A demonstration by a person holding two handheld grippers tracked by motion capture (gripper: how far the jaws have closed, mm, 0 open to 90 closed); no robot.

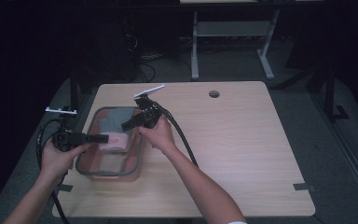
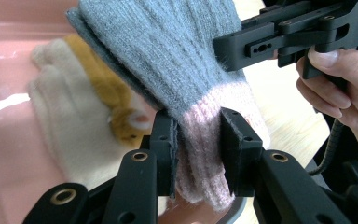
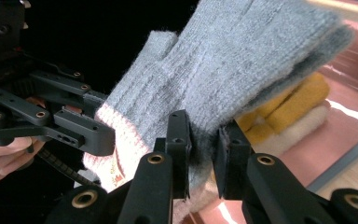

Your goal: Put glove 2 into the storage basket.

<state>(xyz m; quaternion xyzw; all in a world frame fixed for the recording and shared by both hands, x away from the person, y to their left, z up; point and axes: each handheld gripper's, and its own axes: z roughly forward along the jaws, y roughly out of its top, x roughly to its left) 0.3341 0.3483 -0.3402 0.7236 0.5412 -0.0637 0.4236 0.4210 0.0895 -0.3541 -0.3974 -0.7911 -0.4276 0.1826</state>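
Wool, thick and ribbed, makes up the grey glove (image 2: 168,56), whose cuff turns pale pink; it hangs over the pink bin (image 1: 89,173) near the front left corner of the table (image 1: 242,154), held between two tools. The left gripper (image 2: 198,144) has its black jaws clamped on the pink cuff, the knit bunching between the pads. The right gripper (image 3: 203,149) is pinched tight on the grey edge of the same glove, close beside the cuff. In the high view the glove reads only as a grey and pink patch inside the bin's dark rim, its shape hard to make out in the dim light. Under it lies a fuzzy cream glove (image 2: 65,121) with a mustard-yellow piece (image 2: 100,79) on top, both partly covered by the grey knit. The bin's wall is glossy, clear pink plastic with rounded corners; the table is pale wood grain. The glove's fingertips are cut off at the frame edge in both gripper views.
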